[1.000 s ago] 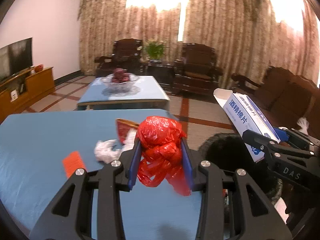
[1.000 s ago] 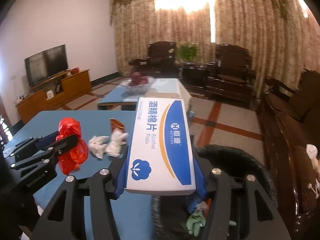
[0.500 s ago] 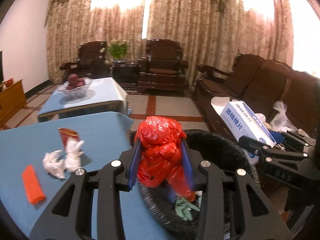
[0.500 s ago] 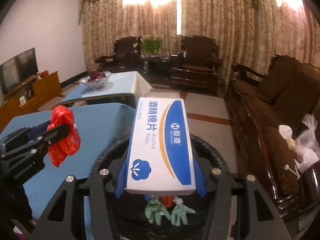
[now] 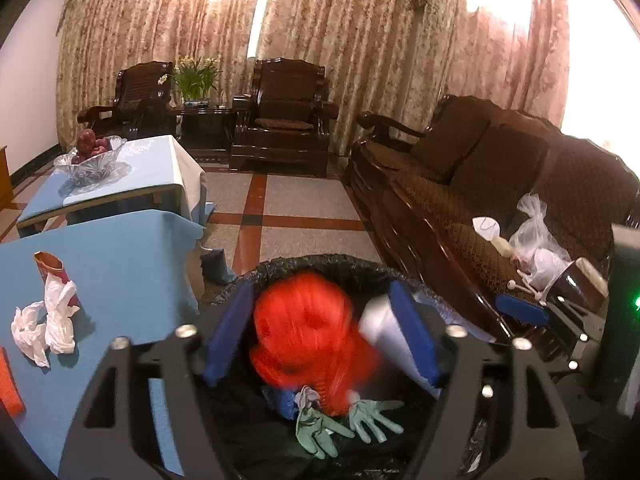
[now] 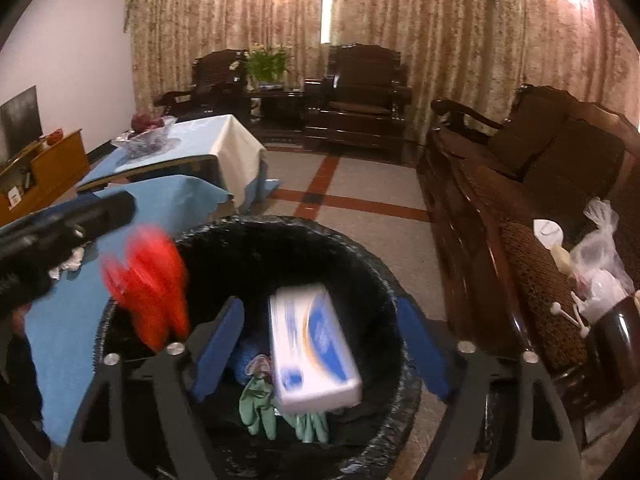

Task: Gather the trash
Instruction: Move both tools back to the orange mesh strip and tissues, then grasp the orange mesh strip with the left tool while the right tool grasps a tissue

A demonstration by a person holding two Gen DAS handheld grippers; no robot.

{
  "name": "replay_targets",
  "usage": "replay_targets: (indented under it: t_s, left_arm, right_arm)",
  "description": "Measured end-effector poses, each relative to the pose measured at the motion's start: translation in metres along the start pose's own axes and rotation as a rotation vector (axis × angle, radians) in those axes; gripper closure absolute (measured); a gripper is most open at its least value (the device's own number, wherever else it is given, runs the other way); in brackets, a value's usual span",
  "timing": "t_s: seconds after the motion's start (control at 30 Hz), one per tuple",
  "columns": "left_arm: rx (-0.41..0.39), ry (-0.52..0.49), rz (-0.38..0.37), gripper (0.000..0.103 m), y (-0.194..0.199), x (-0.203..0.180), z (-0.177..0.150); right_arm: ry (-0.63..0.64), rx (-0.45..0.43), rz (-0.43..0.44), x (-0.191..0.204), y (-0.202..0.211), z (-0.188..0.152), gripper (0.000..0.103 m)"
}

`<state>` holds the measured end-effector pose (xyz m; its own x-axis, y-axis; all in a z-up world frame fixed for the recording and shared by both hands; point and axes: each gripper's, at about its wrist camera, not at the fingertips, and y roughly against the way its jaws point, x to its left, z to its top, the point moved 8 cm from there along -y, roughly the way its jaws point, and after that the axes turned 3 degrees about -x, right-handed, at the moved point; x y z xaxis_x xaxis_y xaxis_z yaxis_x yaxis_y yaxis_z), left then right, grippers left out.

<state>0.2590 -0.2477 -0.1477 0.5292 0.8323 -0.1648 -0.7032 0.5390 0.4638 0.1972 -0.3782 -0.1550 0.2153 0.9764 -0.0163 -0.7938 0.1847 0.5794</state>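
Two hand-held grippers, left (image 5: 320, 336) and right (image 6: 320, 344), just opened wide; one red bag (image 5: 304, 332) and one box (image 6: 312, 348) drop into one bin (image 6: 360, 248).

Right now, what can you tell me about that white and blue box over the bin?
The white and blue box is a flat rectangular carton, cardboard by the look, with a blue swoosh on its white face. It is motion-blurred and tilted, between the open right gripper pads without touching them, dropping into the black-lined bin above green gloves.

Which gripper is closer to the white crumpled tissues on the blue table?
Left. The left gripper is over the bin, beside the table holding the tissues. The right gripper is over the bin's farther side.
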Motion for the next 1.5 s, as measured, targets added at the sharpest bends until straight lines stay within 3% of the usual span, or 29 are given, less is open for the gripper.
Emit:
replay_targets:
  t_s: [0.17, 0.43, 0.7, 1.0, 1.27, 1.5]
  left_arm:
    - [-0.018, 0.014, 0.032, 0.021, 0.011, 0.014, 0.004]
    - [-0.068, 0.023, 0.202, 0.014, 0.063, 0.081, 0.011]
    - [-0.113, 0.056, 0.436, 0.013, 0.134, 0.169, 0.002]
    - [-0.087, 0.123, 0.648, 0.013, 0.197, 0.265, -0.034]
    - [-0.024, 0.193, 0.735, 0.013, 0.209, 0.328, -0.075]
    - [0.019, 0.272, 0.749, 0.013, 0.200, 0.357, -0.106]
  right_arm:
    - [-0.027, -0.029, -0.016, -0.006, 0.007, 0.002, 0.006]
    - [-0.025, -0.093, 0.066, 0.036, 0.022, 0.024, 0.006]
    - [0.042, -0.142, 0.239, 0.140, 0.029, 0.040, 0.006]
    - [0.105, -0.128, 0.373, 0.243, 0.017, 0.032, 0.006]
    - [0.132, -0.109, 0.398, 0.291, -0.004, 0.017, 0.006]
    - [0.174, -0.075, 0.405, 0.325, -0.024, -0.001, 0.006]
